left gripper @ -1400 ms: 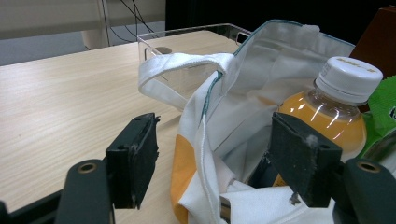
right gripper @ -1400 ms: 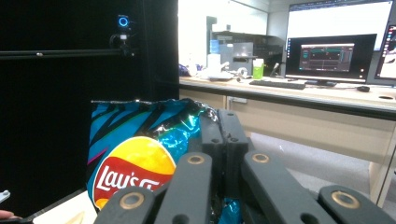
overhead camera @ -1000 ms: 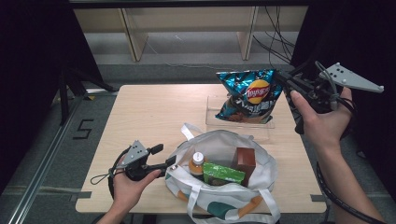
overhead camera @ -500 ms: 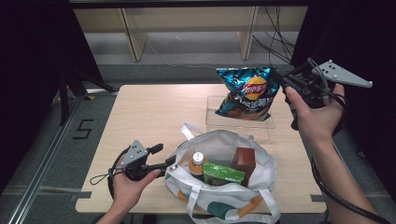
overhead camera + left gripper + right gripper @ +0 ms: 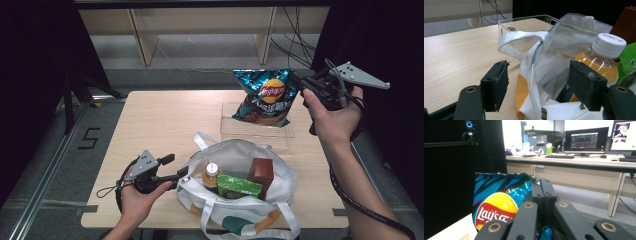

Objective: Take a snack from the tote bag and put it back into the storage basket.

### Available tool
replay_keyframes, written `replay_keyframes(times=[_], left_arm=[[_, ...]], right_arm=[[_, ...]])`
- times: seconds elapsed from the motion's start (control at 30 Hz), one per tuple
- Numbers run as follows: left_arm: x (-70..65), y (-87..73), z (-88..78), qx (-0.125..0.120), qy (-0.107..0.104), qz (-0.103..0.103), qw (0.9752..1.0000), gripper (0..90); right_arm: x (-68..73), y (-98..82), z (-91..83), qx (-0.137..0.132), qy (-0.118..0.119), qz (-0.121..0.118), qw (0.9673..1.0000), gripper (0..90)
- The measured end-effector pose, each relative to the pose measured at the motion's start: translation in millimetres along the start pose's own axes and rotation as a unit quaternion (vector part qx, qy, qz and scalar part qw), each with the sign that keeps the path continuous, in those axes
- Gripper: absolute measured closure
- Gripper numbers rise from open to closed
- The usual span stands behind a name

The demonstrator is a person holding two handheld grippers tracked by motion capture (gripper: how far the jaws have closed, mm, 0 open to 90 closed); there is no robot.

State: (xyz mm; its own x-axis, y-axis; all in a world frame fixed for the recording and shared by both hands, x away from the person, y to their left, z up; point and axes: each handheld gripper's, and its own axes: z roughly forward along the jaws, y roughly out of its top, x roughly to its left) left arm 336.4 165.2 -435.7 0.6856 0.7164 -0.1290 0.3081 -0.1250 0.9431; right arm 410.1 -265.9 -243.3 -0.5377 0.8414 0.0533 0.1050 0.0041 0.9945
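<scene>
Chip bag [image 5: 264,97] hangs pinched by its top right corner in the right gripper [image 5: 304,85], jaws clamped tight on the foil; the right gripper view shows the pads pressed together over the crinkled edge of the bag [image 5: 499,202]. Against the frames from a second ago the bag has slid leftward across the high view and a bit lower, now over the clear tray [image 5: 235,127] at the far right of the table [image 5: 160,120]; whether its bottom edge touches the tray or hangs just above it, cannot tell. Reads as carrying the bag off toward the white tote bag [image 5: 240,200] at the near edge, so likely mid-transfer, not yet at the bag mouth. Tote already holds an orange drink bottle [image 5: 212,172], a green box [image 5: 239,186] and a brown box [image 5: 262,172], so free room looks tight. Left gripper [image 5: 170,169] has stayed put at the tote's left side, jaws spread apart with the white rim [image 5: 534,75] standing between the pads and not squeezed, so it's not gripping anything, only placed at the opening.
</scene>
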Motion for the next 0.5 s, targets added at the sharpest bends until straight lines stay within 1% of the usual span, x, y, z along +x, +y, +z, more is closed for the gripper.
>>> replay_keyframes(times=[0.03,0.1,0.13,0.17,0.2,0.23,0.27,0.3,0.33,0.4,0.43,0.47,0.5], left_arm=[[0.0,0.0,0.0,0.000,0.000,0.001,1.0000,32.0],[-1.0,-0.3,0.2,0.000,0.001,-0.007,1.0000,32.0],[-0.2,0.1,0.1,0.000,-0.001,0.002,1.0000,32.0],[-0.3,0.0,0.0,-0.001,-0.001,0.001,1.0000,31.9],[-0.2,0.0,0.0,-0.001,-0.001,0.001,1.0000,31.9],[-0.2,0.0,-0.1,-0.001,-0.001,0.000,1.0000,31.9],[0.0,0.0,0.0,0.000,-0.001,0.000,1.0000,31.9],[0.2,-0.1,-0.1,0.000,0.000,0.000,1.0000,31.9],[0.2,-0.3,0.0,0.001,0.000,-0.002,1.0000,31.9],[0.3,-0.2,-0.1,0.001,0.000,0.000,1.0000,31.9],[0.2,-0.1,-0.2,0.000,0.000,0.000,1.0000,31.9],[0.0,0.0,-0.2,-0.001,0.000,-0.001,1.0000,31.9],[-0.1,0.1,-0.1,-0.001,0.000,-0.001,1.0000,31.8]], right_arm=[[-0.2,-0.1,0.3,0.003,-0.003,0.001,1.0000,90.0],[-1.9,-0.5,2.6,0.004,-0.004,-0.001,1.0000,90.0],[-1.5,-1.0,4.1,0.003,-0.007,0.006,1.0000,90.0],[-2.4,-1.3,5.2,0.002,-0.006,0.000,1.0000,90.0],[-3.0,-1.4,6.1,0.007,-0.008,0.003,0.9999,90.0],[-3.9,-1.5,7.2,0.005,-0.007,-0.001,1.0000,90.0],[-3.8,-1.8,8.5,0.006,-0.007,0.004,0.9999,90.0],[-4.3,-2.0,9.3,0.005,-0.008,0.002,0.9999,90.0],[-4.5,-2.1,10.5,0.007,-0.010,0.006,0.9999,90.0],[-5.5,-2.6,12.9,0.003,-0.013,0.005,0.9999,90.0],[-5.9,-2.6,13.5,0.006,-0.010,0.005,0.9999,90.0],[-6.0,-2.6,14.2,0.009,-0.016,0.010,0.9998,90.0],[-7.7,-2.8,15.9,0.004,-0.011,-0.001,0.9999,90.0]])
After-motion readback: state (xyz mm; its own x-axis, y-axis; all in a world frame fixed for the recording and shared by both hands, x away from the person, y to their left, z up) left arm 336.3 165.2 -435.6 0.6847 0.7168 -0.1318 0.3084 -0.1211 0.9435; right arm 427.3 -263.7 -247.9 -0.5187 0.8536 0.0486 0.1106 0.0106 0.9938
